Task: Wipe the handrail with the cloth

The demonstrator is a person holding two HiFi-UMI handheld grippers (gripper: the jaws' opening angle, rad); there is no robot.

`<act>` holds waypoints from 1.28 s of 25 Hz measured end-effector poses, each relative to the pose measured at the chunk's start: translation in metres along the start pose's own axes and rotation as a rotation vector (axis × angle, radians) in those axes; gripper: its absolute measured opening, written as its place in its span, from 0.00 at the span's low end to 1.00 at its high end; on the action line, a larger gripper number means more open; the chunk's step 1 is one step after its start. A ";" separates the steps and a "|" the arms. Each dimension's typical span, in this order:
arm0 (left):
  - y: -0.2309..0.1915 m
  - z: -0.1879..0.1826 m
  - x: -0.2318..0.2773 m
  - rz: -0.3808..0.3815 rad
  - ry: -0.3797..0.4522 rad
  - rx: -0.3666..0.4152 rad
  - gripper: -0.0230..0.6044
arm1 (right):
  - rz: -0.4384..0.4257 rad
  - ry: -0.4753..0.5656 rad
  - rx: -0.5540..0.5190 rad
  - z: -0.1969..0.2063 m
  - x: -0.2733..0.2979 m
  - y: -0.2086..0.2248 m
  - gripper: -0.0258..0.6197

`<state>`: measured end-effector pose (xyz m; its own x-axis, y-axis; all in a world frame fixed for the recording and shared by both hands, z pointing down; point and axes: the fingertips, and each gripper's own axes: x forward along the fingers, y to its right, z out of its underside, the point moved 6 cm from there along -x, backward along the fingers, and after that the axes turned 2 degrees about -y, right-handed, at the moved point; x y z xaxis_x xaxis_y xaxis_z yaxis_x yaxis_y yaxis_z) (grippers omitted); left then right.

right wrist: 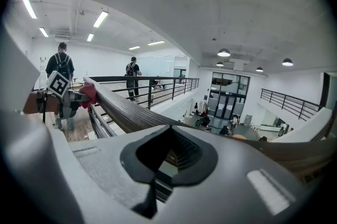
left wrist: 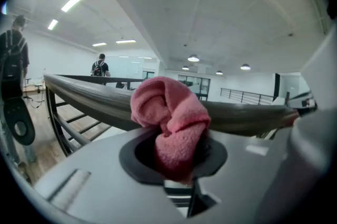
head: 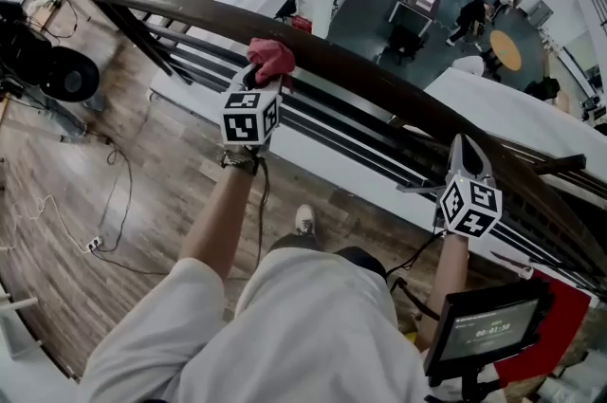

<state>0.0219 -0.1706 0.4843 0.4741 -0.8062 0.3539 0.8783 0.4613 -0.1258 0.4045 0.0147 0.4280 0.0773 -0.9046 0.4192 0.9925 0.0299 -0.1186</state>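
Clearly, the cloth (left wrist: 171, 123) is a soft and light thing. It is bunched into one pink lump, and it is expected to fold and flatten easily under pressure and not to slip much on the rail. It is gripped at its lower part by the left gripper (head: 258, 77), whose jaws are closed tightly on it, so that the loose upper part lies against the top of the handrail (head: 379, 74). This hold is judged suitable, because enough fabric is left free for wiping. The right gripper (head: 465, 155) is closed as well, with nothing between its jaws. It is seen just beside the handrail, well apart from the cloth. One cloth, one handrail and two grippers are counted. Two people (right wrist: 62, 67) are seen standing far behind.
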 end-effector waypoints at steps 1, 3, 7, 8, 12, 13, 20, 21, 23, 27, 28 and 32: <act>-0.003 -0.001 -0.003 -0.013 0.011 -0.004 0.18 | 0.000 0.004 0.007 0.001 -0.003 0.000 0.04; -0.001 -0.001 -0.011 -0.017 0.029 0.003 0.18 | -0.003 0.004 0.020 0.004 -0.010 0.001 0.04; 0.024 0.008 -0.033 0.036 0.071 0.024 0.18 | 0.001 0.015 0.040 0.014 -0.032 0.002 0.04; 0.033 0.010 -0.039 0.055 0.079 0.029 0.18 | 0.000 0.021 0.043 0.015 -0.039 0.001 0.04; 0.079 0.014 -0.067 0.154 0.098 0.070 0.18 | -0.013 0.059 0.046 0.016 -0.071 -0.007 0.04; 0.093 0.015 -0.075 0.185 0.108 0.094 0.18 | -0.013 0.072 0.048 0.017 -0.081 -0.009 0.04; 0.193 0.022 -0.148 0.364 0.211 0.243 0.18 | 0.004 0.167 0.036 0.030 -0.169 -0.018 0.04; 0.202 0.023 -0.160 0.385 0.226 0.253 0.18 | 0.004 0.179 0.030 0.032 -0.183 -0.023 0.04; 0.214 0.025 -0.186 0.425 0.257 0.271 0.18 | 0.012 0.204 0.018 0.039 -0.211 -0.037 0.04; 0.233 0.037 -0.237 0.478 0.272 0.288 0.18 | 0.022 0.232 0.026 0.057 -0.264 -0.054 0.04; 0.239 0.040 -0.247 0.485 0.271 0.301 0.18 | 0.020 0.235 0.031 0.062 -0.274 -0.055 0.04; 0.253 0.049 -0.286 0.502 0.265 0.353 0.18 | -0.010 0.241 0.040 0.078 -0.304 -0.068 0.04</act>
<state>0.1054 0.1945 0.3968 0.8590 -0.5047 0.0861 0.4952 0.8617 0.1106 0.3213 0.3204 0.3788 0.0474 -0.9800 0.1930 0.9964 0.0328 -0.0781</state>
